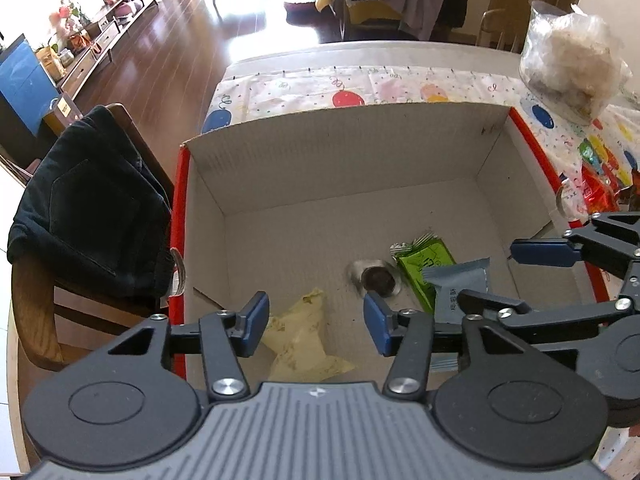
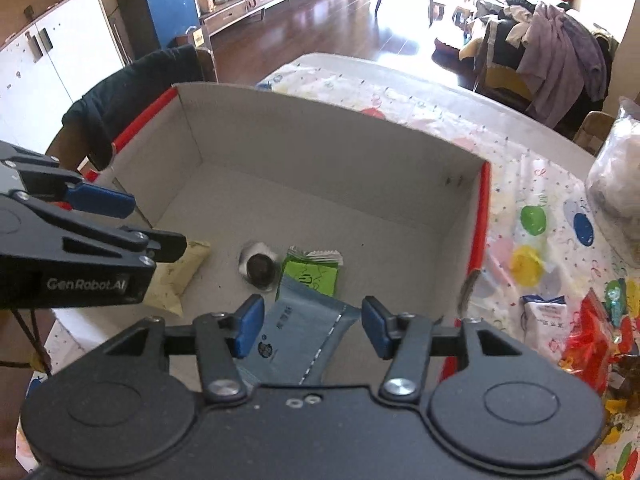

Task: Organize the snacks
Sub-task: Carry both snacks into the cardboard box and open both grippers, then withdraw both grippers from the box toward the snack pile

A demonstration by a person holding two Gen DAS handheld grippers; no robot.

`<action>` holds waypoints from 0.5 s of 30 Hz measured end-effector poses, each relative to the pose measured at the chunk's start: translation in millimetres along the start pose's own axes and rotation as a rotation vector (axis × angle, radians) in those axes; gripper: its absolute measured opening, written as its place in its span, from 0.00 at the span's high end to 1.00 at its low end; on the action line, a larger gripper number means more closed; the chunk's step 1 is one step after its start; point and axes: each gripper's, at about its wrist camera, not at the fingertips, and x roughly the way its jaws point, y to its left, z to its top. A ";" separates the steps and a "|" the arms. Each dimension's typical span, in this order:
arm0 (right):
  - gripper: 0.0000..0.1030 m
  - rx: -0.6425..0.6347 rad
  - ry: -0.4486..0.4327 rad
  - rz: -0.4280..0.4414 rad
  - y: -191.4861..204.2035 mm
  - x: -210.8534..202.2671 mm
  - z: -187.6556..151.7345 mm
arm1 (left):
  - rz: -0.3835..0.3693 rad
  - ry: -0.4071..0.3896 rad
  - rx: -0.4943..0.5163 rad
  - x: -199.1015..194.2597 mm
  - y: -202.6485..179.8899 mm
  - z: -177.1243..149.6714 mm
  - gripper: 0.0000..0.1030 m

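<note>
The left hand-held gripper points steeply down into the cardboard box. Its jaws stand apart, and the blue pads press on nothing. Directly below the gap, on the box floor, lies the yellow packet, free of both pads. Just beyond the right pad lies the round chocolate snack in clear wrap.

The right hand-held gripper also points down into the box, close beside the left unit. Its jaws stand apart. The grey-blue packet lies between and below the pads; the left pad appears close to its edge, but contact cannot be confirmed. Just ahead of this hand-held gripper, the green packet lies partly under the grey-blue packet. The round chocolate snack is to the left of the green packet, and the yellow packet is further left, under the tip of the left unit.

All four snacks rest on the box floor, in the half nearest the hand-held grippers. The far half of the floor carries none.

The box has red outer sides and stands on the desk, which is covered with a balloon-print cloth. To the right of the box, on the desk, lie more snack packets. Further right and ahead stands a clear plastic bag. To the left of the box, a dark garment hangs over a wooden chair.
</note>
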 end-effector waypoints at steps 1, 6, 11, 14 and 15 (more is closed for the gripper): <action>0.46 0.003 -0.008 -0.001 -1.1 -4.0 -1.0 | -0.004 -0.007 -0.002 -2.3 0.3 -0.7 0.49; 0.39 0.023 -0.054 0.001 -5.9 -25.0 -4.6 | -0.018 -0.035 -0.010 -15.0 -2.7 -3.8 0.48; 0.38 0.040 -0.104 0.002 -11.3 -45.5 -7.7 | -0.028 -0.071 -0.006 -31.4 -6.3 -7.5 0.45; 0.37 0.055 -0.128 0.007 -14.9 -57.5 -11.1 | -0.040 -0.093 -0.007 -41.3 -9.2 -10.0 0.44; 0.37 0.054 -0.138 0.006 -16.3 -62.3 -13.0 | -0.042 -0.100 -0.006 -44.4 -10.6 -10.8 0.44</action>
